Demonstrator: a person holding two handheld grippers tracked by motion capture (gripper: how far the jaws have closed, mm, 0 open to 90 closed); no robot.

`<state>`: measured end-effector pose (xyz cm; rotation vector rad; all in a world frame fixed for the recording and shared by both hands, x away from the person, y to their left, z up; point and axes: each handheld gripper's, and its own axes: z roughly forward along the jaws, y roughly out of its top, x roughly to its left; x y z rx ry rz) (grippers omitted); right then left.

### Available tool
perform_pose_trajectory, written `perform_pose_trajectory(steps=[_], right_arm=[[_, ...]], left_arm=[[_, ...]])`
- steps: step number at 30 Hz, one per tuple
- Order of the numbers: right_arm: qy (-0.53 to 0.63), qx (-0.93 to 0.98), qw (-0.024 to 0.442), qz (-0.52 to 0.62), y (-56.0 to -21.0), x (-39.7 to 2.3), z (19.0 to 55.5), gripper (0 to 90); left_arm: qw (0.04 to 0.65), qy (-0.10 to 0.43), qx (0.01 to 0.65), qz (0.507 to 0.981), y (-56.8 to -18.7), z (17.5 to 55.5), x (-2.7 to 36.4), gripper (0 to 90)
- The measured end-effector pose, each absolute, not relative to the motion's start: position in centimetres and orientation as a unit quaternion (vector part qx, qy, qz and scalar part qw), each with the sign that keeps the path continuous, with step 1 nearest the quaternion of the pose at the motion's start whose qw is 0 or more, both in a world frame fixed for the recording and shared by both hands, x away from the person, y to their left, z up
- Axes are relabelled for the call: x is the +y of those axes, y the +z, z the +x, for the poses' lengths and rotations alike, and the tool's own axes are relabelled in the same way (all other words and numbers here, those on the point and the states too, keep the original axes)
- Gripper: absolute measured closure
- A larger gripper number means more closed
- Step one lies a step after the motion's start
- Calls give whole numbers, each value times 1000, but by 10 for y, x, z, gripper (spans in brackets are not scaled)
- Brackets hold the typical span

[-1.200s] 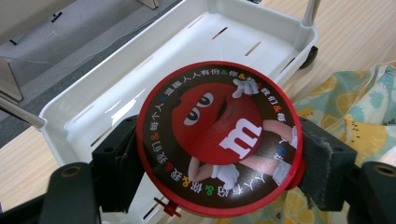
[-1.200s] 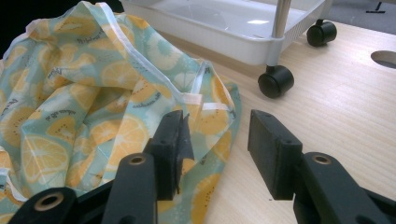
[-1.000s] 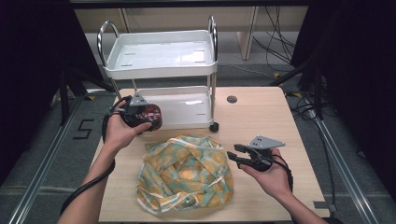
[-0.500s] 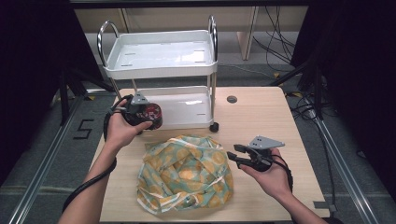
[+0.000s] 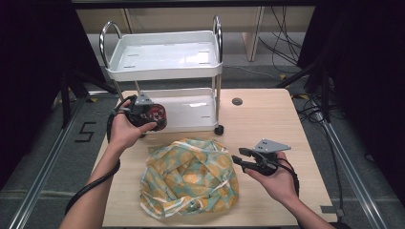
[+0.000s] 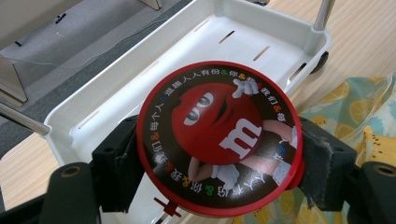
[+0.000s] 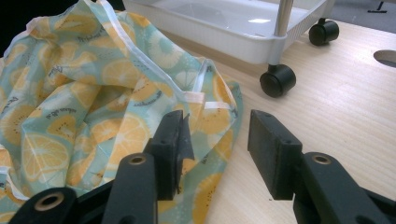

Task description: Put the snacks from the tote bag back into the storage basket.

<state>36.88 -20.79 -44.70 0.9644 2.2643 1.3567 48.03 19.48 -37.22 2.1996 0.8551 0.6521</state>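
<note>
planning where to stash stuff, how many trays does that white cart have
2: the upper tray at the top of the white cart, and the lower tray resting on the table. Both look bare.

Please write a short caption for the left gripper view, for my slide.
Left hand-held gripper clamps a round red candy tin above the white cart's lower tray.

Left gripper (image 5: pixel 155 116) raised in the left hand (image 5: pixel 125 131), jaws clamped wide on a load. Right gripper (image 5: pixel 240 159) low in the right hand (image 5: pixel 277 180), jaws apart, empty.
</note>
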Motion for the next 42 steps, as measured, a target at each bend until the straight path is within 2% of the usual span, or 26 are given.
perform_pose_trajectory(steps=[9, 12, 22, 42], right_arm=[[480, 791, 170, 338, -448, -208, 369, 565], [476, 791, 150, 355, -446, -206, 366, 565], [482, 791, 163, 340, -449, -206, 369, 565], [478, 793, 152, 345, -447, -206, 368, 566]], left_arm=[[344, 249, 334, 842, -375, 484, 195, 254], [341, 248, 332, 844, -376, 486, 196, 254], [340, 248, 338, 842, -378, 489, 195, 253], [337, 251, 357, 834, -381, 494, 197, 254]])
